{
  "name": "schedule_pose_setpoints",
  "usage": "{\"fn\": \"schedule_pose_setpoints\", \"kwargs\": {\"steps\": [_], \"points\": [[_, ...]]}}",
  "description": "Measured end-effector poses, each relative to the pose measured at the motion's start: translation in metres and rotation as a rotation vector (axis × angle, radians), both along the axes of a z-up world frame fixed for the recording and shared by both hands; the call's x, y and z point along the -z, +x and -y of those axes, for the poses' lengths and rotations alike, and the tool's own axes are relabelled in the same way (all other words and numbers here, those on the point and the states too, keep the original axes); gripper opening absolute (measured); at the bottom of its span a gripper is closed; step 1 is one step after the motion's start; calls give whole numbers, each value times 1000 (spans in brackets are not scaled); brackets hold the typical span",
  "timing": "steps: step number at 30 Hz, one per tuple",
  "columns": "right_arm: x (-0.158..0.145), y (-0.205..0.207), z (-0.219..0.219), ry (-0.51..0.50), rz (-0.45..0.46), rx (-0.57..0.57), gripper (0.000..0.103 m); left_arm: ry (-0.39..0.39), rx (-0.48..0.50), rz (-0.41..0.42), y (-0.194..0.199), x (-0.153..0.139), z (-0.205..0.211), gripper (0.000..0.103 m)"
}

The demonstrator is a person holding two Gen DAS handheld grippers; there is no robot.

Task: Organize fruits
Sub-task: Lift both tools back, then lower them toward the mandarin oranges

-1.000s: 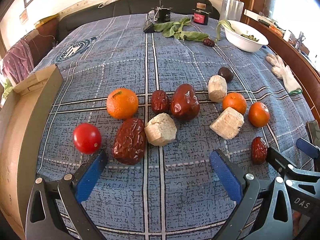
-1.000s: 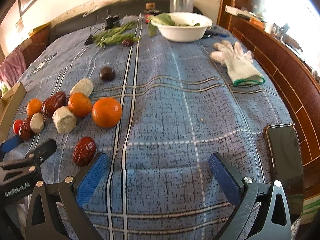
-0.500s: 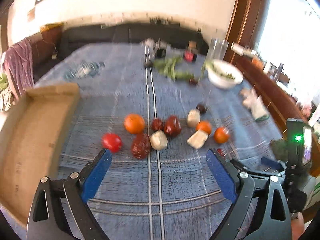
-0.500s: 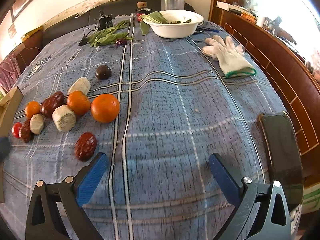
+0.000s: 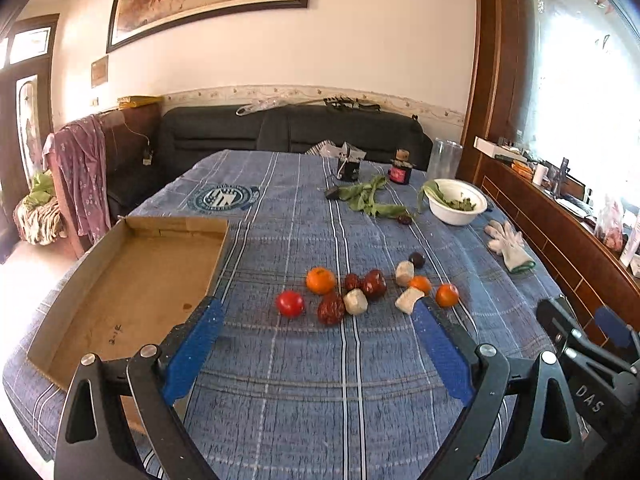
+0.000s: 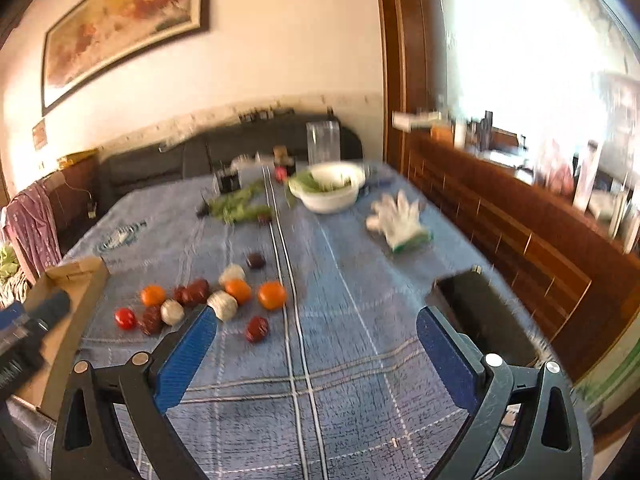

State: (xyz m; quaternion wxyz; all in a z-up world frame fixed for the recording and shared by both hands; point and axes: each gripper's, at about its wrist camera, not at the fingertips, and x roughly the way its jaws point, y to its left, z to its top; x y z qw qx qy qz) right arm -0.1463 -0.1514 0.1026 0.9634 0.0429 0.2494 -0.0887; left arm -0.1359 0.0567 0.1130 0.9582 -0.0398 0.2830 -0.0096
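Hovering above the blue cloth, both grippers are spread wide with nothing between their pads.

From the left: an open cardboard box lies flat beside the left gripper; just past it the fruits sit in a loose cluster, a tomato, dates, pale chunks and oranges; one date lies apart, ahead of the right gripper. Far right, a white bowl, a glove and a dark phone.

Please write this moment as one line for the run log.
left tongs: open, empty | right tongs: open, empty | fruits: on tablecloth | cardboard box: no fruit inside
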Motion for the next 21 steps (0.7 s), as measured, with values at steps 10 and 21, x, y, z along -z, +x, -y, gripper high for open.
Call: {"fn": "schedule_pose_setpoints", "kwargs": {"steps": [10, 21], "points": [[8, -5, -17, 24, -26, -59, 102, -26, -18, 71, -24, -9, -16, 96], [16, -3, -23, 22, -50, -72, 102, -26, -18, 64, -24, -6, -18, 97]]}}
